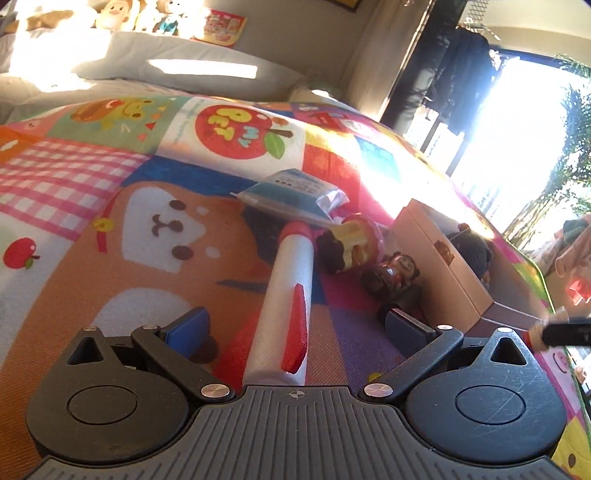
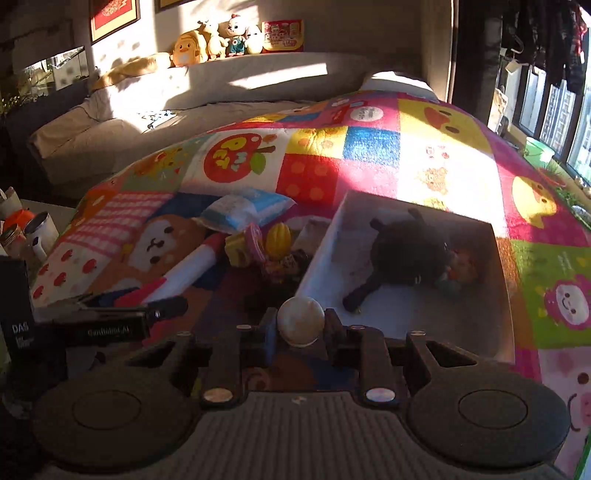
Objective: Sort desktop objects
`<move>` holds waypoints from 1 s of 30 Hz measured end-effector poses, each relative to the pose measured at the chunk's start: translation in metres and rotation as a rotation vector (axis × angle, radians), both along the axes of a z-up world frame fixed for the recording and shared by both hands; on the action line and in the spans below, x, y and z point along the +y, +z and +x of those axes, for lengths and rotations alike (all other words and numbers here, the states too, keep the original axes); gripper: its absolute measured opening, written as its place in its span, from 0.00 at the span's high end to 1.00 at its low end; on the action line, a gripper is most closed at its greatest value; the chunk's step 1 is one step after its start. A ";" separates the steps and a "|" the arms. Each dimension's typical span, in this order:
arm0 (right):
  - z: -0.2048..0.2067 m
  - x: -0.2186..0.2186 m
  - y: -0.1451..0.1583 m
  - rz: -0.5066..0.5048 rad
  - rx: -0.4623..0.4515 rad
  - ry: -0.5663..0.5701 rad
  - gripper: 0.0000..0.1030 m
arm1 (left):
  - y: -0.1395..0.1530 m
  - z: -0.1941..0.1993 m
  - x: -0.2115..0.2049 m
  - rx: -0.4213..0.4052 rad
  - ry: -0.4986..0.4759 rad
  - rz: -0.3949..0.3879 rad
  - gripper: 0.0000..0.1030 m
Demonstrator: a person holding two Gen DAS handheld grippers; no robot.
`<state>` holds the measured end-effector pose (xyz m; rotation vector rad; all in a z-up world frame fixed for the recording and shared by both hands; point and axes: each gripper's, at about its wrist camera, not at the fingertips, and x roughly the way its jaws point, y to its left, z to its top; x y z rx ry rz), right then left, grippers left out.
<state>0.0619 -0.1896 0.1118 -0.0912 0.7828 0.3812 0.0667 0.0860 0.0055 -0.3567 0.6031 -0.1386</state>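
Low over the patchwork play mat (image 1: pixel 110 236), left gripper (image 1: pixel 295 323) level and pointing forward, blue-padded fingers (image 1: pixel 190 326) spread wide on either side of a white marker with red clip (image 1: pixel 286 306), neither pad touching it. Just beyond the marker's red tip, a blue-and-white packet (image 1: pixel 291 195) lying flat; to its right a yellow-and-pink toy (image 1: pixel 349 245) tipped on its side and a dark brown figurine (image 1: pixel 389 277) close against the wall of a beige cardboard box (image 1: pixel 443 266). At the far right edge, a wooden peg-like piece (image 1: pixel 546 328) pinched in a black tip.

Over the near corner of the open box (image 2: pixel 504 280), right gripper (image 2: pixel 301 328) held level, fingers (image 2: pixel 269 332) closed tight around a pale round ball (image 2: pixel 301 321). Inside the box, a black plush toy (image 2: pixel 406 251) sprawled on the pale floor, something orange tucked against it. Left of the box, the same clutter: marker (image 2: pixel 188 266), packet (image 2: pixel 245 212), yellow toy (image 2: pixel 279 240).

Farther out, mat laid across a bed-like surface, sun-striped. Behind, grey cushions (image 2: pixel 221 85), a row of plush dolls (image 2: pixel 218 40) on the ledge, framed pictures (image 2: pixel 114 14) on the wall. At right, bright windows (image 2: pixel 554 107) with dark clothes hanging; at left, tins and cups (image 2: pixel 40 229) on a side table.
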 end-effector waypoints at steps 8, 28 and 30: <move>-0.025 -0.062 -0.063 0.232 0.208 -0.136 0.76 | 0.001 0.001 -0.011 0.021 -0.004 0.067 0.00; -0.067 -0.091 -0.085 -0.049 -0.106 -0.115 0.25 | 0.007 0.000 -0.045 0.087 0.121 0.256 0.23; -0.070 -0.096 -0.086 -0.038 -0.096 -0.093 0.25 | 0.008 0.007 -0.050 0.106 0.150 0.285 0.26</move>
